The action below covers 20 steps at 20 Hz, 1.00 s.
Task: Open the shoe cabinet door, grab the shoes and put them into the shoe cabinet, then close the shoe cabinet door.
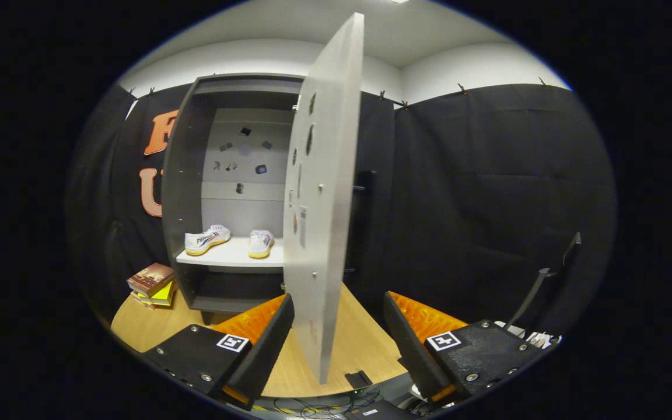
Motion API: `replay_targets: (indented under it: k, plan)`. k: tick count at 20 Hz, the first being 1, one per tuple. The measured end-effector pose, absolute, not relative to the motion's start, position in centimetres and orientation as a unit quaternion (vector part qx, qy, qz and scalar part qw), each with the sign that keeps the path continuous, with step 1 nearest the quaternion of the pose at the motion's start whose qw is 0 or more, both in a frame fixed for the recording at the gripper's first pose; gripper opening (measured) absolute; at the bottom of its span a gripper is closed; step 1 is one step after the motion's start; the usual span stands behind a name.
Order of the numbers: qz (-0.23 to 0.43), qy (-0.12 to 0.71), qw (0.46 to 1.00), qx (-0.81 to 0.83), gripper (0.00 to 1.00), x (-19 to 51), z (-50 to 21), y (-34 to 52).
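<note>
The dark grey shoe cabinet (181,175) stands ahead on the wooden table, its pale door (324,192) swung out toward me and seen nearly edge-on. On the white shelf (231,255) inside rest two white shoes with yellow soles: the left shoe (206,239) lies side-on, the right shoe (261,242) points toward me. My gripper (339,326) is open, its fingers straddling the lower edge of the door, the left finger (263,344) on the door's inner side and the right finger (409,344) on its outer side. Neither finger touches the door.
A stack of books (152,284) lies on the table left of the cabinet's base. Cables and a small dark device (359,379) sit near the table's front edge. A thin stand (537,291) rises at the right, before the black cloth wall.
</note>
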<state>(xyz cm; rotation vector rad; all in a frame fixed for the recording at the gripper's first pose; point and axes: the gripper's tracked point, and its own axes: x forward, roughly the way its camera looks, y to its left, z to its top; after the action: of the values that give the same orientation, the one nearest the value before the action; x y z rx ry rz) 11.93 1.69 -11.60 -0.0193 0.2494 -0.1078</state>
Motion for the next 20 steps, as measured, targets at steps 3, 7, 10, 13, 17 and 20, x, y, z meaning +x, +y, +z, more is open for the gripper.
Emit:
replay_targets:
  k: [3,7,10,13,17,20]
  plan:
    - [-0.045,0.128,0.991,0.002,0.95,12.2,-12.1,0.5]
    - [-0.052,0.126,0.991,-0.011,0.94,13.0,-12.4,-2.0]
    - [-0.039,0.131,0.991,0.015,0.95,13.4,-12.7,-1.0]
    - [-0.015,0.137,0.990,0.007,0.93,13.4,-13.7,0.5]
    - [0.009,0.132,0.991,0.035,0.88,13.2,-13.4,2.3]
    - [0.040,0.128,0.989,0.065,0.85,12.8,-13.7,4.5]
